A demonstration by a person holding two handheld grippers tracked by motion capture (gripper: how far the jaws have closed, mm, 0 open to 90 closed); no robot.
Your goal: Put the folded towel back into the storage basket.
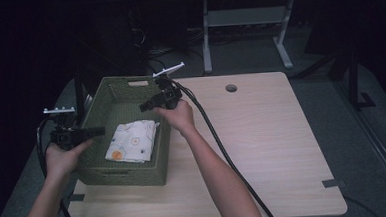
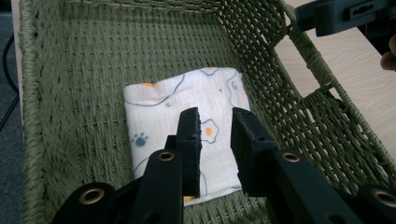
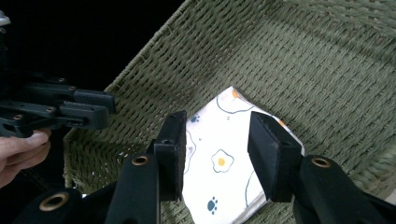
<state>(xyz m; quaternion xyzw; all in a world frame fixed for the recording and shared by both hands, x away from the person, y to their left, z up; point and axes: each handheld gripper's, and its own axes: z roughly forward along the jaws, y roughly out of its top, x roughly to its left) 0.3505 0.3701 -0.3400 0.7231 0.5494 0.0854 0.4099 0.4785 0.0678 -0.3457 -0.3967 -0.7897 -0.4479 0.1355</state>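
High view: folded cloth lies flat on floor of basket, right of centre | left claw released, empty, over left rim | right claw released, empty, over right rim | both aimed at cloth, likely positioned to grasp opposite edges | basket on worktop.

A pale wooden table has a round hole. A white desk frame stands behind
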